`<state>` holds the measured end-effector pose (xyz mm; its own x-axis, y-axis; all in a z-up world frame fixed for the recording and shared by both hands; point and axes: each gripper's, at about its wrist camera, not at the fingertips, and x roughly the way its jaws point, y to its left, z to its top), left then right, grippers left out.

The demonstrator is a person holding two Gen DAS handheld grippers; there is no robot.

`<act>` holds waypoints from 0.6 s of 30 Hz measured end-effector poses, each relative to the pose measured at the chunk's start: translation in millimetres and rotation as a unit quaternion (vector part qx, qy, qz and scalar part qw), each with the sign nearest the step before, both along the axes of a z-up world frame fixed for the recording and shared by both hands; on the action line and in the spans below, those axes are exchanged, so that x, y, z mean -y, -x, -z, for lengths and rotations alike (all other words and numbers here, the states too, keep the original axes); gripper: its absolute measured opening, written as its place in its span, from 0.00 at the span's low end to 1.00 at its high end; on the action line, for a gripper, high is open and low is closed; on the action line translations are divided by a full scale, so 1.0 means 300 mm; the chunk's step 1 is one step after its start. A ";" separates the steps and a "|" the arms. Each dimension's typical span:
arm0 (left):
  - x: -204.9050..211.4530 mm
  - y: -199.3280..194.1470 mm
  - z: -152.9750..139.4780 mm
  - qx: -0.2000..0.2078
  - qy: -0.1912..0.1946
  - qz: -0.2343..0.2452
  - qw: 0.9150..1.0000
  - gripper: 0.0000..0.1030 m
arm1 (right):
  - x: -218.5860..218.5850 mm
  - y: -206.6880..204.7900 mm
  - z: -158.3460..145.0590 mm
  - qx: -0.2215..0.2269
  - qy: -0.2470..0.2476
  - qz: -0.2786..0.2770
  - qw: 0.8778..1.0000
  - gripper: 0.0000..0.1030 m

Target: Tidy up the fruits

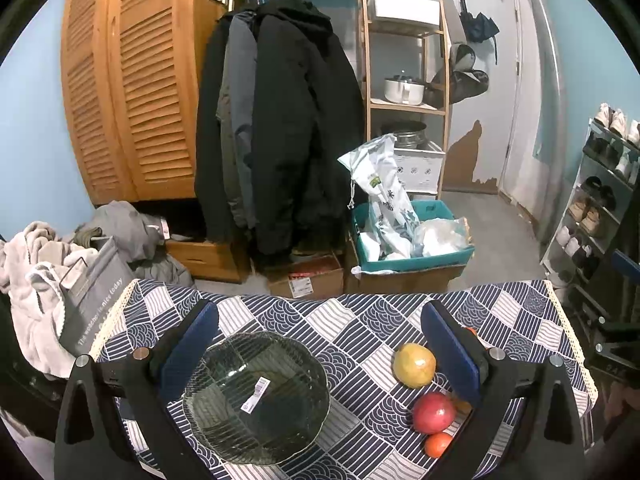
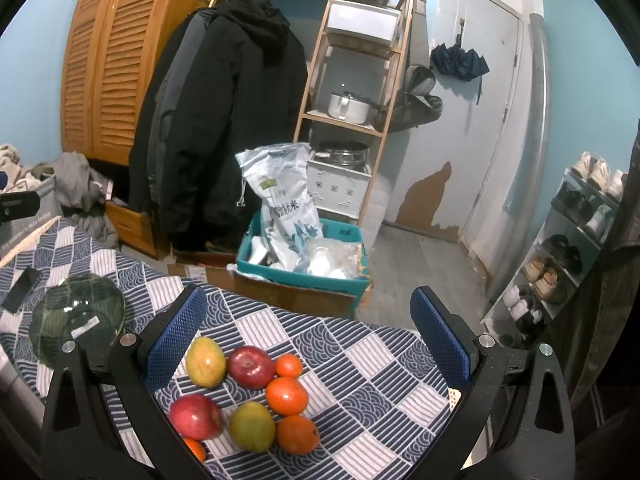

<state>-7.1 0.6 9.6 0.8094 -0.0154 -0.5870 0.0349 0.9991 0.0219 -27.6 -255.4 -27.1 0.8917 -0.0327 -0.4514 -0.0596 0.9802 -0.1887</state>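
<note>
The fruits lie loose in a cluster on the counter [image 2: 360, 368], which is covered by a blue-and-white patterned cloth: two yellow-green mangoes [image 2: 205, 362], two red apples [image 2: 251, 366] and several small oranges [image 2: 286, 396]. None is yet in the ribbed, clear green glass bowl [image 1: 256, 396], which sits apart to their left. The right gripper [image 2: 306, 332] hovers directly over the cluster, jaws spread wide and holding nothing, the fruit lying between and just below them toward the left jaw. The left gripper [image 1: 320, 344] brackets the bowl, its jaws likewise wide and empty. The right hand looks better placed for the first pick.
</note>
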 end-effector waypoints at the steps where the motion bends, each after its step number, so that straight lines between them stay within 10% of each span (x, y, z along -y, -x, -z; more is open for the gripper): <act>1: 0.001 0.001 0.000 0.000 0.000 0.000 1.000 0.99 | -0.001 -0.001 0.000 0.000 0.000 0.001 1.000 0.97; 18: -0.002 0.007 0.002 0.000 0.000 0.002 1.000 0.99 | -0.004 -0.001 -0.002 0.000 0.002 0.001 1.000 0.97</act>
